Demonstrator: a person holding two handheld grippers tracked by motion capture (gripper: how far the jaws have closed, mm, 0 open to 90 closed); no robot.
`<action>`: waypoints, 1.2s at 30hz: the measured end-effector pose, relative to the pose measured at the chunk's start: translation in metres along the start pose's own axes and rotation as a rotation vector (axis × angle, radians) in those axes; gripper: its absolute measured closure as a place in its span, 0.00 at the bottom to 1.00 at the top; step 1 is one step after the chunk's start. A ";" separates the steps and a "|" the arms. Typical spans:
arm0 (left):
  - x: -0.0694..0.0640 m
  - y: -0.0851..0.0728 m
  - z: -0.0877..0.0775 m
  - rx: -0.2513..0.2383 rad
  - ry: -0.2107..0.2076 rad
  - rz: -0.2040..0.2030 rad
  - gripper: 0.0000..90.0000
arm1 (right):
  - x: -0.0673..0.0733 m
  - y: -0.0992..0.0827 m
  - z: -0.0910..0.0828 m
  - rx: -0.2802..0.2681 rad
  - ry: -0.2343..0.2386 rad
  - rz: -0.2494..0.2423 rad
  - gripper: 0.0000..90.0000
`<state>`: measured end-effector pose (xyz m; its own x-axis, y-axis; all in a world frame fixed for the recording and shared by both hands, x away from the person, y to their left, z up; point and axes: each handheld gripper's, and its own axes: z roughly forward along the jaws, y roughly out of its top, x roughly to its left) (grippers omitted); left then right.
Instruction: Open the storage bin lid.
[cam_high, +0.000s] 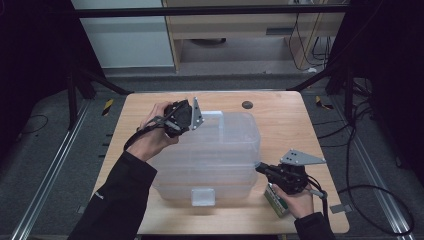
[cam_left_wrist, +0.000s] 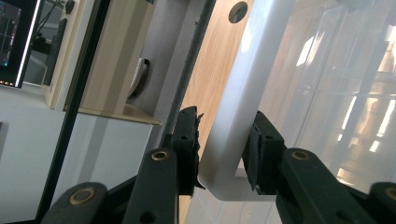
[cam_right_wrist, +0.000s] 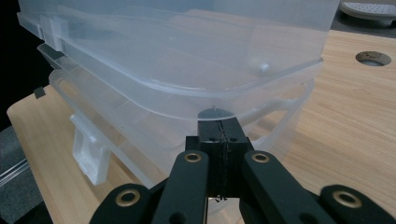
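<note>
A clear plastic storage box (cam_high: 215, 150) with its lid on stands in the middle of the wooden table (cam_high: 285, 125). My left gripper (cam_high: 202, 119) reaches in from the left at the box's far side; in the left gripper view (cam_left_wrist: 222, 149) both pads press on the white latch (cam_left_wrist: 243, 84) there. My right gripper (cam_high: 259, 167) is at the box's right side. In the right gripper view its jaws (cam_right_wrist: 219, 128) are shut together with nothing between them, tips right under the lid's rim (cam_right_wrist: 261, 88). A second white latch (cam_high: 202, 196) sits on the near side.
A small green and white carton (cam_high: 276, 201) lies on the table under my right hand. A round hole (cam_high: 247, 105) is in the tabletop behind the box. Black frame posts, cables and a wooden cabinet (cam_high: 240, 25) stand beyond the table.
</note>
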<state>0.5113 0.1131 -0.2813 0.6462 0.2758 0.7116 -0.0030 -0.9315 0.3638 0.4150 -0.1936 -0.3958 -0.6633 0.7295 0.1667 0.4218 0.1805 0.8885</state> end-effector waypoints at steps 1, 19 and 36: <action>0.000 0.000 -0.001 -0.001 -0.002 -0.001 0.74 | 0.000 0.000 0.000 0.002 0.001 0.000 1.00; 0.003 -0.031 -0.032 -0.133 -0.041 -0.143 0.58 | 0.000 -0.001 0.000 0.010 -0.004 -0.002 1.00; 0.007 -0.086 -0.071 -0.304 0.045 -0.465 0.60 | 0.001 -0.001 0.001 0.014 -0.005 -0.003 1.00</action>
<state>0.4615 0.2122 -0.2649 0.5992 0.6574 0.4570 0.0503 -0.6005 0.7980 0.4144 -0.1928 -0.3969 -0.6615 0.7322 0.1620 0.4286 0.1919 0.8829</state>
